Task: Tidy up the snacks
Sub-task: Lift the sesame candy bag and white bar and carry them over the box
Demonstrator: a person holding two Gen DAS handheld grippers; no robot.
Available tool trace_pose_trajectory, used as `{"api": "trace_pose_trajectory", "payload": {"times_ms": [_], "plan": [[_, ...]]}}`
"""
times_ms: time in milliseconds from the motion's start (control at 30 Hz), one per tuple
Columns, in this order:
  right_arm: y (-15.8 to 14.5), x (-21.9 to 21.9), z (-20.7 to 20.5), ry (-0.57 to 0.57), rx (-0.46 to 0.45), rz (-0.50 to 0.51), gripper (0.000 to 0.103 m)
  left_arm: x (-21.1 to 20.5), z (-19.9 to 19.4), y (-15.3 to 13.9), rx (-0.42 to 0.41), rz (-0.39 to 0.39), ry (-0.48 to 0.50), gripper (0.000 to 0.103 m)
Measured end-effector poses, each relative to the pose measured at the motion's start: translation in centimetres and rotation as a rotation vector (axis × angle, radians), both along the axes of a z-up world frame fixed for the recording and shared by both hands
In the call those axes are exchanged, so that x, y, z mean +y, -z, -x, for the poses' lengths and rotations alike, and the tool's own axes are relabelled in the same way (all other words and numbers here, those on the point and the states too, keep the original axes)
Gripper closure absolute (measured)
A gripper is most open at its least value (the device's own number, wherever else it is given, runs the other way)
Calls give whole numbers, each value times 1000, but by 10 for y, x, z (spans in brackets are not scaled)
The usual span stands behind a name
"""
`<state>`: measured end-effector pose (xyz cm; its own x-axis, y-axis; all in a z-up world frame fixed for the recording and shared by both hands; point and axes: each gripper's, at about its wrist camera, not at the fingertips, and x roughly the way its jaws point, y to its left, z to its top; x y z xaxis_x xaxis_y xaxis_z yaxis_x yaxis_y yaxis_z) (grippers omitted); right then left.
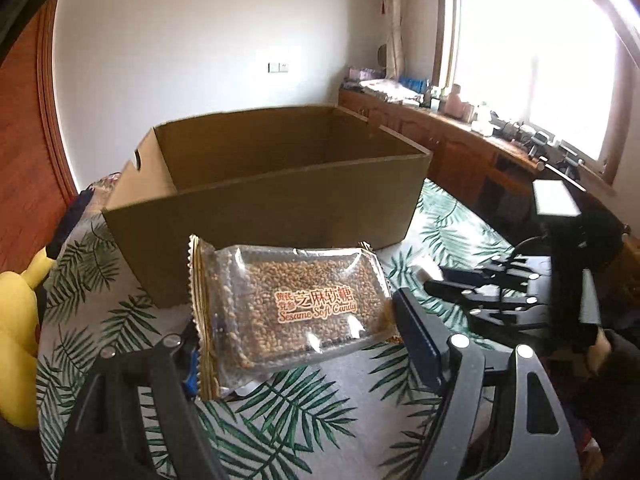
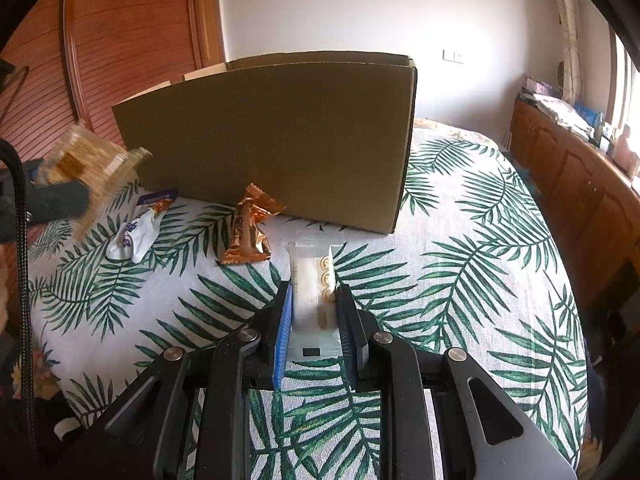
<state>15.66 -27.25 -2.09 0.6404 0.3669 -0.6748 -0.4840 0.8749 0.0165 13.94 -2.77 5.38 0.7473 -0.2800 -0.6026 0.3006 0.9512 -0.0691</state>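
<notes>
My left gripper (image 1: 296,330) is shut on a clear sesame soft candy pack (image 1: 292,306), holding it above the leaf-print cloth just in front of the open cardboard box (image 1: 280,184). It also shows blurred in the right wrist view (image 2: 86,160), left of the box (image 2: 272,136). My right gripper (image 2: 312,304) is shut on a clear packet of round biscuits (image 2: 314,284), low over the cloth in front of the box. An orange wrapped snack (image 2: 246,232) and a white-and-blue wrapper (image 2: 138,228) lie on the cloth by the box's front wall.
The cloth-covered table (image 2: 460,280) drops off at right toward a wooden cabinet row (image 2: 568,172) under the window. A yellow plush toy (image 1: 16,320) sits at the table's left edge. My right gripper shows in the left wrist view (image 1: 500,292).
</notes>
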Motion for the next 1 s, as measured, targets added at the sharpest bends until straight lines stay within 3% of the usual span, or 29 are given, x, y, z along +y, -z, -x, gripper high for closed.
{"api": "trace_pose_trajectory", "payload": {"times_ms": [400,733,1000], "plan": [[-2,0,5,12,-35,-2,83,1,10,-47,-90,36,23,25],[-12,-1,8,40,-81,2,83,3,7,-61,-121,22,22,25],[-53,7,6,19,-130,-31,83,5,-11,-62,-123,16,0,25]]}}
